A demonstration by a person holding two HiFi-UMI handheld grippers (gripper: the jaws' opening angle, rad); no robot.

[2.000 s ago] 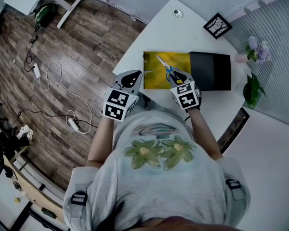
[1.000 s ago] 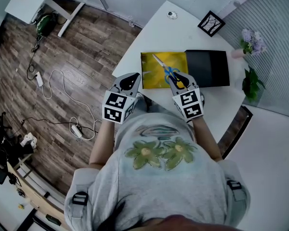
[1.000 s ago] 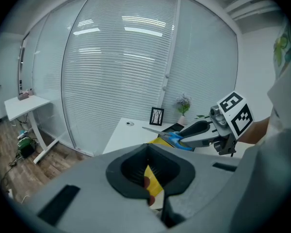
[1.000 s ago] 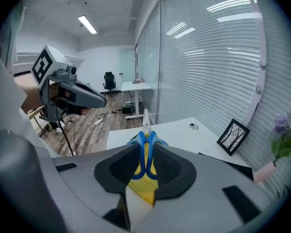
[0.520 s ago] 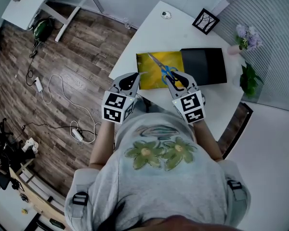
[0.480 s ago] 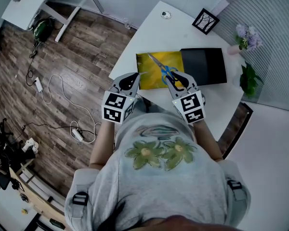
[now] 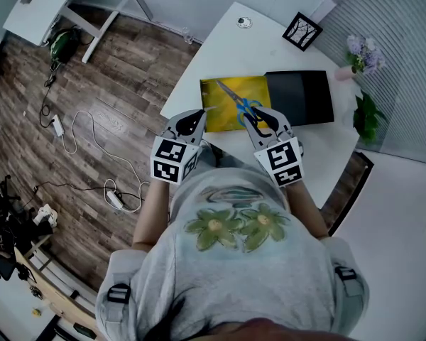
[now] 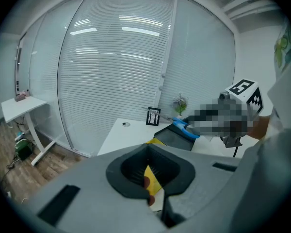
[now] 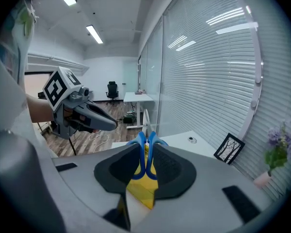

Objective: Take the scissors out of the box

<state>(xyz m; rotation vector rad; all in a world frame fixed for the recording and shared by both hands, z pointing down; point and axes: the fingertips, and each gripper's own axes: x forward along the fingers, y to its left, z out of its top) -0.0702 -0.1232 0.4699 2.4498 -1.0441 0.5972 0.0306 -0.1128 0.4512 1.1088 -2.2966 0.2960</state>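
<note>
Right tongs (image 9: 146,168): pinching the scissors (image 9: 146,152) by the blue handle loops, which stand pressed together between the pads. Left tongs (image 8: 148,168): pressed together, holding nothing, hanging beside the near table edge.

Change: over the last two seconds the right tongs have drawn back toward the person, bringing the scissors with them. In the head view the blades still overlap the yellow box (image 7: 222,117). Judgement: the grasp is secure and extraction is under way, but the scissors have yet to be carried off the box.

View differences:
- The right gripper view alone shows the pinch itself, with the yellow box interior below the handles.
- The left gripper view alone shows height: the blue handles ride in the air above the box, not resting in it.
- The head view alone shows the layout: the black lid (image 7: 302,98) touches the box, both on the white table (image 7: 259,48).
</note>
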